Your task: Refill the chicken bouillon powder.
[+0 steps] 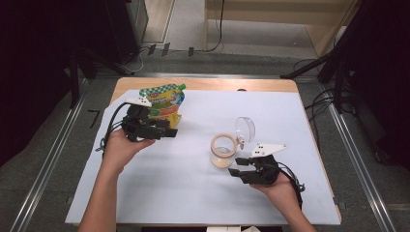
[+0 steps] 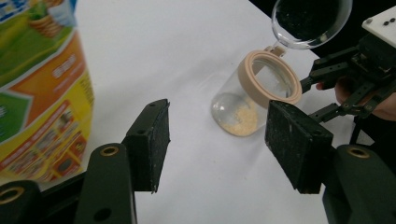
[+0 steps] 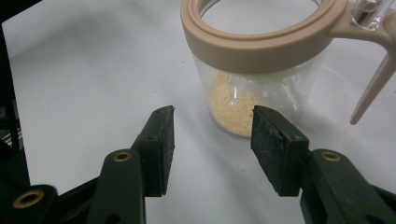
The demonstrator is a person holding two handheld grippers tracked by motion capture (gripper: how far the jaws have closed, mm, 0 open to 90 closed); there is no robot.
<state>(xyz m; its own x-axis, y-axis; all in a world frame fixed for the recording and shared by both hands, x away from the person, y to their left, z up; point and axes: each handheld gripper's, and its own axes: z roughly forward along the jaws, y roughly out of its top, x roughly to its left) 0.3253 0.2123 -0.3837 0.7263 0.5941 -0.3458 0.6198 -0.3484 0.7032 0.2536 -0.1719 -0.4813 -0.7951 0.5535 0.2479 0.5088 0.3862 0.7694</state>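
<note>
Nearest the bottom edge of the high view: two forearms, a gripper in each hand. Right gripper (image 1: pixel 235 172) low on the pale blue-white worktop (image 1: pixel 183 193), fingers (image 3: pixel 161 140) spread with nothing between them, aimed up and slightly left at the clear glass jar with the tan ring collar (image 1: pixel 223 151). Left gripper (image 1: pixel 172 132) farther up and to the left, fingers (image 2: pixel 152 140) likewise spread and empty, just beside the green, orange and yellow printed spout pouch (image 1: pixel 164 102) standing at the far left of the worktop.

Seen along the right gripper's own fingers: jar (image 3: pixel 259 70) straight ahead and close, just beyond the tips, upright, long axis vertical, a shallow layer of tan powder (image 3: pixel 231 109) at the bottom. Clear round hinged lid (image 1: pixel 245 128) flipped open behind it, mouth exposed. Apart from both grippers, touching neither.

Seen from the left gripper: same jar (image 2: pixel 254 95) well off across open worktop, right gripper (image 2: pixel 310 95) beyond it.

Judged from this: right hand clearly the nearer one; a short straight push forward enough to bring the spread fingers either side of the glass body below the collar. Lid and latch tab on the far side, out of that path.
</note>
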